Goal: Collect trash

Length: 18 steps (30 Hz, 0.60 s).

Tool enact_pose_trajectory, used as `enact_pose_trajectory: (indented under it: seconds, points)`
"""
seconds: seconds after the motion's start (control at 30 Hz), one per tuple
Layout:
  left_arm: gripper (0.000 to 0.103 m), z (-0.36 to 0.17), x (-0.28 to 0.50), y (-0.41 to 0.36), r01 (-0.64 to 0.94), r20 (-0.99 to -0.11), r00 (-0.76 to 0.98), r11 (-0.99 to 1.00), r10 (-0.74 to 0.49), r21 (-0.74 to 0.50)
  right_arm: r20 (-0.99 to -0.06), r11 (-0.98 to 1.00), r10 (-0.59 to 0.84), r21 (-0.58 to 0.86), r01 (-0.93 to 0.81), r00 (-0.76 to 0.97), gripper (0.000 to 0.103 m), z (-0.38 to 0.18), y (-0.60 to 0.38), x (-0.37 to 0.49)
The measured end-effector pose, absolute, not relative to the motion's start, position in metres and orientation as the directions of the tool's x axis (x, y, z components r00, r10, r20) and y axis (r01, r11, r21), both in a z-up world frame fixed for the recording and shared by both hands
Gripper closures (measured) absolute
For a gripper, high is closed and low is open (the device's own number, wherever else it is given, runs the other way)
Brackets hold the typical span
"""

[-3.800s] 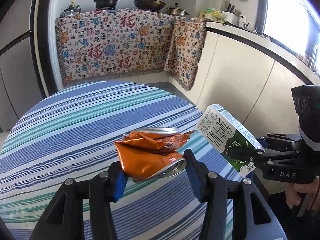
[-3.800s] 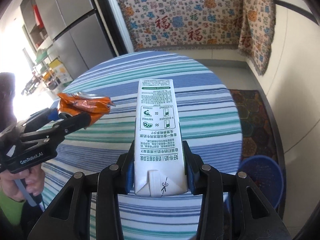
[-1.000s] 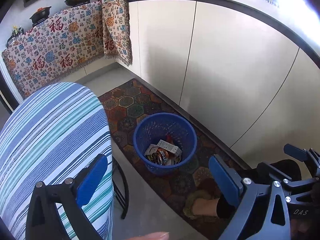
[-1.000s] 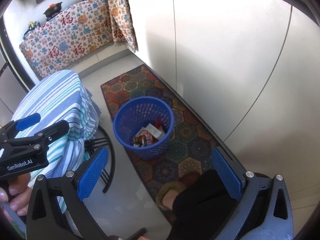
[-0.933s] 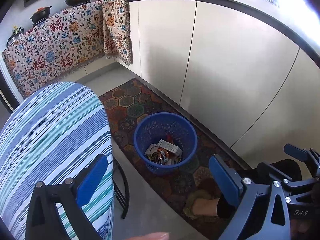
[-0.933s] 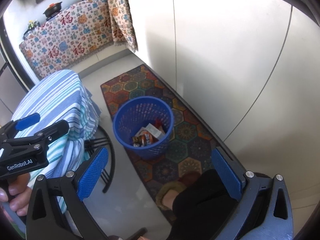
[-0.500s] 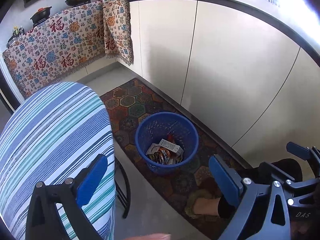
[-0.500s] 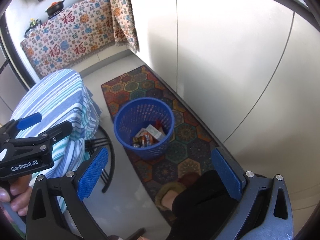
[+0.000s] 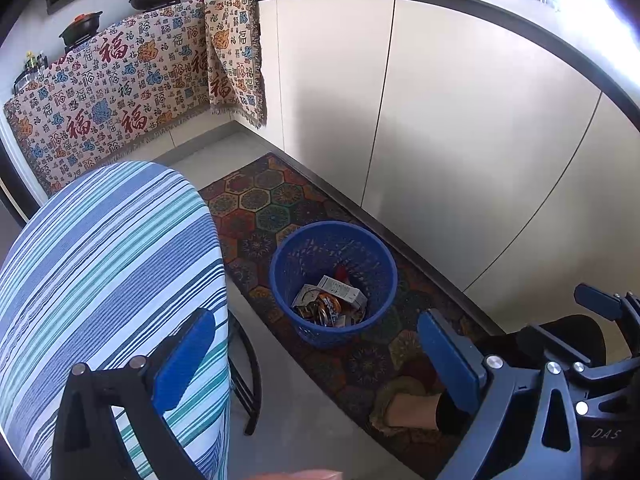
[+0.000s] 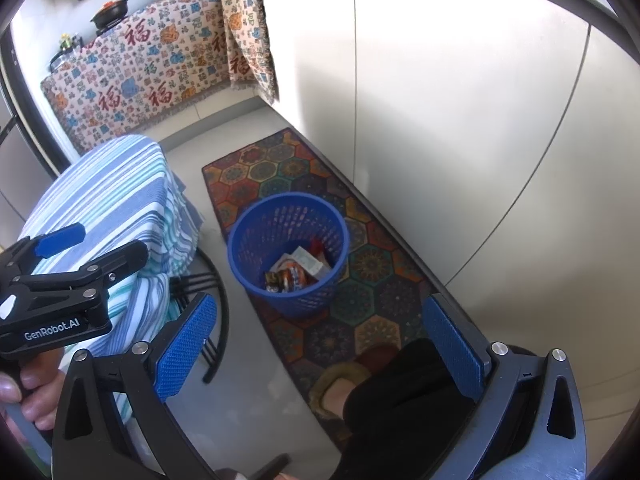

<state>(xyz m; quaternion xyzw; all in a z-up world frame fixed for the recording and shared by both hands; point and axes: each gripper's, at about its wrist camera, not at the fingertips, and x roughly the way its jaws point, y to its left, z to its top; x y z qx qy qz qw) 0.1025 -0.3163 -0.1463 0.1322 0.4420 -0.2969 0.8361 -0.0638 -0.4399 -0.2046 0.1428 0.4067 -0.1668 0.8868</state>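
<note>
Both hand-held tools hang above the floor with nothing in them. The left gripper (image 9: 316, 364) has its 2 blue-padded fingers (image 9: 182, 362) spread wide, and the right gripper (image 10: 320, 344) is spread just as wide; each shows bare pads and open air between them.

The trash lies in the round blue plastic mesh basket (image 9: 280, 280), which stands on the hexagon-patterned multicoloured floor mat (image 9: 264, 204) between the blue-and-teal striped round table (image 9: 100, 248) and the cream cabinet fronts (image 9: 460, 140). Inside it I can make out a white carton (image 9: 344, 290) lying flat, a crumpled orange can (image 9: 326, 308) touching it, and something small and red behind them; the rest of the heap is too jumbled to name.

The drop looks finished to me, so the step in hand is probably pulling away and checking for leftovers. Done well, that means keeping both tools wide apart while lifting clear, so no finger catches the basket's rim and tips the light thing over, then swinging back toward the table to see whether more remains. The part of the tabletop in view shows only cloth.

From the left wrist view the basket sits ahead of and below the fingers, framed in the gap between them and well clear of both pads. The right wrist view shows the same, slightly nearer its left pad.
</note>
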Motion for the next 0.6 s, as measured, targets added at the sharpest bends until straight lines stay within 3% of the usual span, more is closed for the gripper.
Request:
enact_pose_trajectory:
  seconds: [0.6]
  points:
    - [0.000,-0.1473,0.1021,-0.3177,0.614,-0.820,0.430,0.788,-0.377,-0.040,-0.772,0.902,-0.180,0.117,0.415,0.609,0.000,-0.2054,-0.4411,-0.0635]
